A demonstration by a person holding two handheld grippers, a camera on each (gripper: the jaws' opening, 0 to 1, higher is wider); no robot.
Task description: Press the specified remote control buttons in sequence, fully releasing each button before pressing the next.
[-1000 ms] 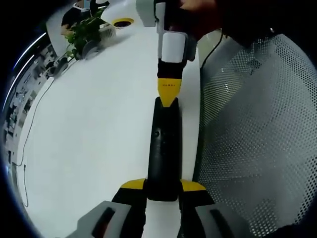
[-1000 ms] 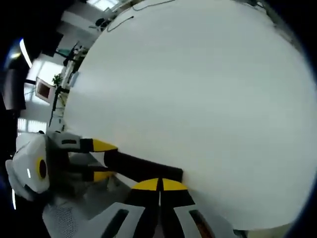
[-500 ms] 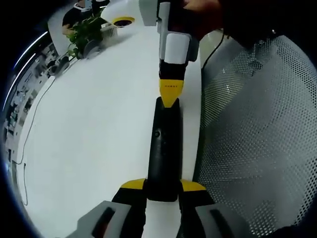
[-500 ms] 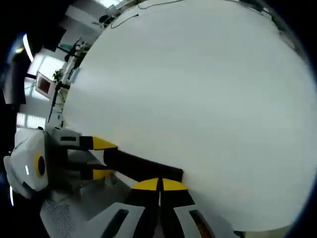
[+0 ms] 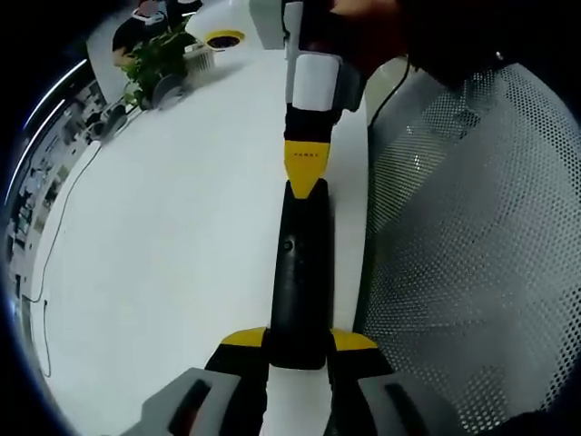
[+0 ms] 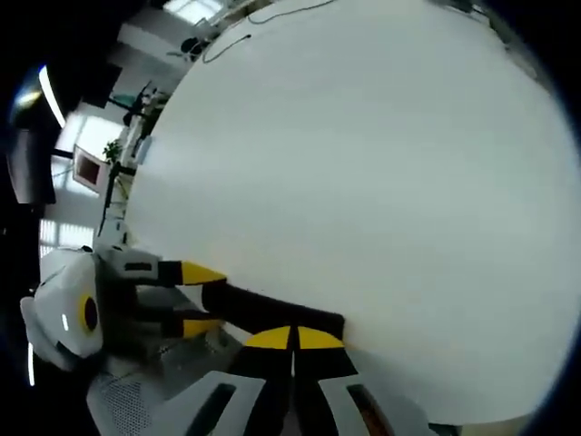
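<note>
Left tool (image 5: pixel 298 350), bottom centre of the left gripper view: yellow-tipped jaws clamped on the near end of a black remote (image 5: pixel 300 272), one jaw on each long side. The remote runs straight up the middle of the frame, over the right edge of the white worktop (image 5: pixel 163 236).

Right tool (image 5: pixel 306 173) comes down from the top centre of that view, jaws pressed together into one yellow tip, nothing between them. The tip sits on the far end of the remote's top face; looks like contact, but whether a button is actually pressed down can't be told. In the right gripper view the right tool (image 6: pixel 292 338) is at bottom centre, tips together right at the remote (image 6: pixel 272 309), which lies lower left of centre; the left tool (image 6: pixel 195 295) holds its other end from the left.

Handling, as a judgement: the remote is a slim, stiff plastic bar, light, smooth-sided, so it could slip or pivot if poked off-centre. Gripping the long sides at one end, as it is held now, leaves the button face free; press straight down.

Further out: grey mesh chair back (image 5: pixel 463 245) on the right of the left gripper view, potted plant (image 5: pixel 154 59) upper left, a thin cable (image 5: pixel 64 218) along the left side of the worktop.
</note>
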